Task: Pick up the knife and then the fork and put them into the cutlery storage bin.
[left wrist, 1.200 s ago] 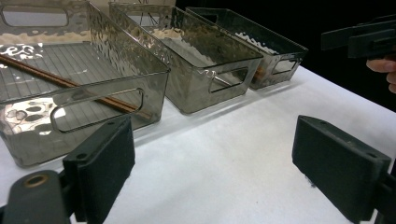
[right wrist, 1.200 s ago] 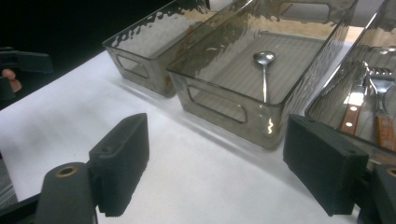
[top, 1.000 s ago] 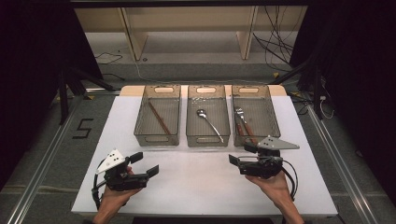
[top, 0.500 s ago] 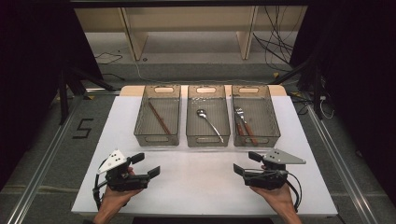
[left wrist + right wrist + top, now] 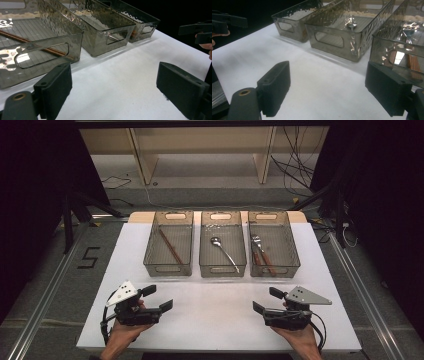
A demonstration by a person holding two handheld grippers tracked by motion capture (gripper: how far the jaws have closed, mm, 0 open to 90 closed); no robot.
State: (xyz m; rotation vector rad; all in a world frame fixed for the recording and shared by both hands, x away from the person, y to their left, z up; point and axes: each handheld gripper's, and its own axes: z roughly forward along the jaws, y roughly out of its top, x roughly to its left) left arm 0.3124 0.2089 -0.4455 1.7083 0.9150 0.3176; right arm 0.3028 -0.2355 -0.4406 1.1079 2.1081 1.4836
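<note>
Three smoky clear bins stand in a row at the back of the white table [image 5: 215,320]. Brown chopsticks [image 5: 171,246] [image 5: 32,45] lie in the left bin [image 5: 169,268]. The middle bin [image 5: 222,268] holds a metal spoon [image 5: 223,252] [image 5: 350,25]. In the right bin [image 5: 274,268] lies a fork [image 5: 257,242] [image 5: 409,32] with brown-handled pieces. My left gripper [image 5: 158,297] [image 5: 117,92] is open and empty over the near left of the table. Near the front right, my right gripper [image 5: 266,300] [image 5: 329,88] is open too, with nothing between its jaws.
Bare white tabletop lies between the grippers and the bins. Beyond the table stands a wooden shelf frame [image 5: 200,150], with cables [image 5: 295,170] on the floor. Metal rails [image 5: 365,285] run along both sides, and a "5" mark [image 5: 89,257] is on the floor at the left.
My right gripper has drawn back from the right bin toward the table's near edge. The left gripper has shifted only slightly nearer.
</note>
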